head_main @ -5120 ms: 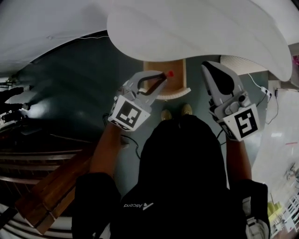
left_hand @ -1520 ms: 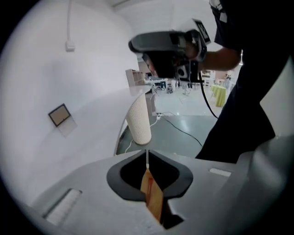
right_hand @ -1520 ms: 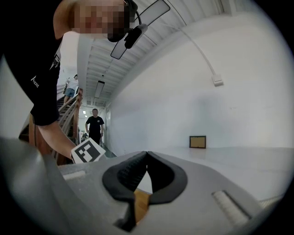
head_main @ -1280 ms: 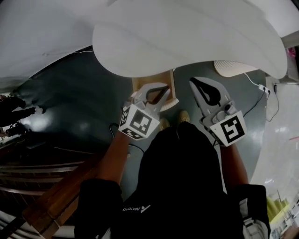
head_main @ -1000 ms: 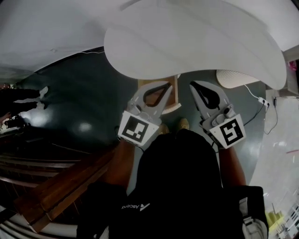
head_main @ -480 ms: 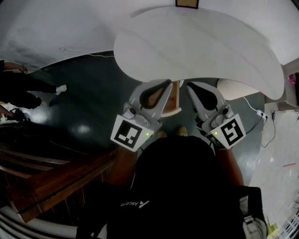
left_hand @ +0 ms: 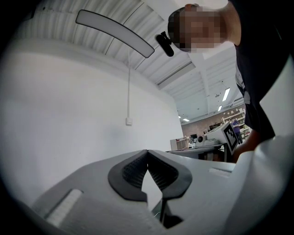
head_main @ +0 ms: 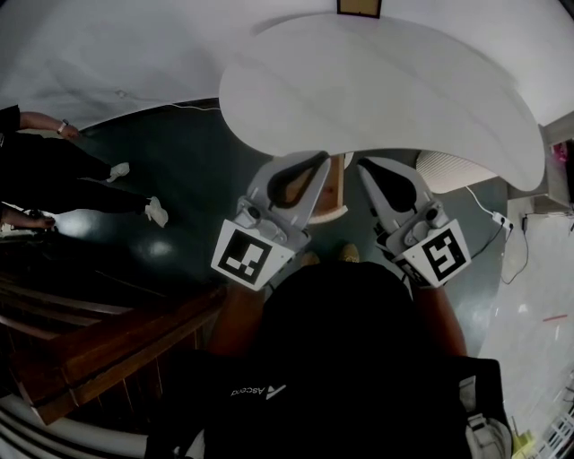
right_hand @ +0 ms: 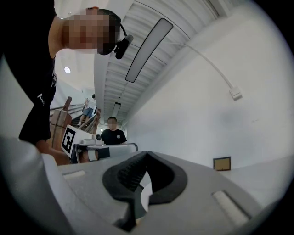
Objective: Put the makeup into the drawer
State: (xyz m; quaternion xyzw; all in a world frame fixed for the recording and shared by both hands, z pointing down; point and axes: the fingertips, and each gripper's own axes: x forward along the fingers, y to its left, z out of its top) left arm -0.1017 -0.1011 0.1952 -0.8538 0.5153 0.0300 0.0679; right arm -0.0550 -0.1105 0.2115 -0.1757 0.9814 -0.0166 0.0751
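Note:
No makeup item shows in any view. In the head view my left gripper (head_main: 317, 161) and right gripper (head_main: 366, 167) are held side by side in front of my chest, tips pointing at the near edge of the white round table (head_main: 386, 81). Both are shut with nothing between the jaws. Between them, under the table edge, a wooden box-like piece with a pale curved front (head_main: 334, 186) is partly hidden. In the gripper views, the left gripper (left_hand: 147, 152) and the right gripper (right_hand: 147, 153) point up at a white wall and ceiling.
A small framed item (head_main: 357, 6) sits at the table's far side. A white ribbed round object (head_main: 446, 167) and a cable (head_main: 502, 213) lie on the dark floor at right. Wooden stairs (head_main: 99, 341) run at lower left, where a person (head_main: 45, 170) stands.
Five seconds ago the left gripper held a thin item with a red tip; its jaws now hold nothing. Both grippers have come closer together. A person has moved in at left.

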